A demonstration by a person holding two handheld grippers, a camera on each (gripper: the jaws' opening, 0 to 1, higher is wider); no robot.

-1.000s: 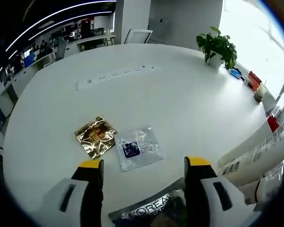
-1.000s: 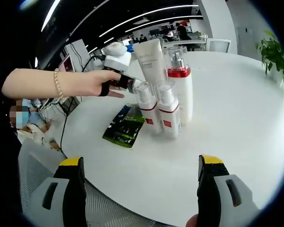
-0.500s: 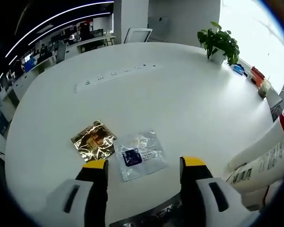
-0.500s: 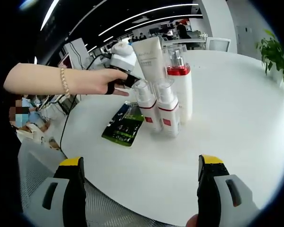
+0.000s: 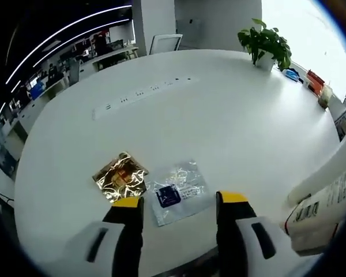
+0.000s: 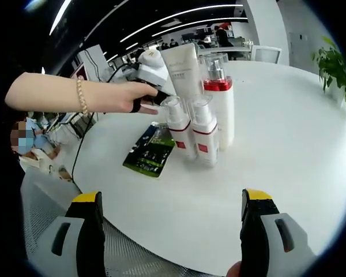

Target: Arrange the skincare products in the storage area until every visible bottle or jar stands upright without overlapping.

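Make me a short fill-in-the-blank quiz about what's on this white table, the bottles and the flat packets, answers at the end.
1. Beside the gold packet lies a clear packet with a ____ label.
2. The tall pump bottle wears a ____ collar.
3. The dark packet lies ____ on the table.
4. The two small bottles both stand ____.

Answers: blue; red; flat; upright

No words can be read. The white tube (image 5: 328, 190) at four o'clock carries barcode marks and print too blurred to make out.
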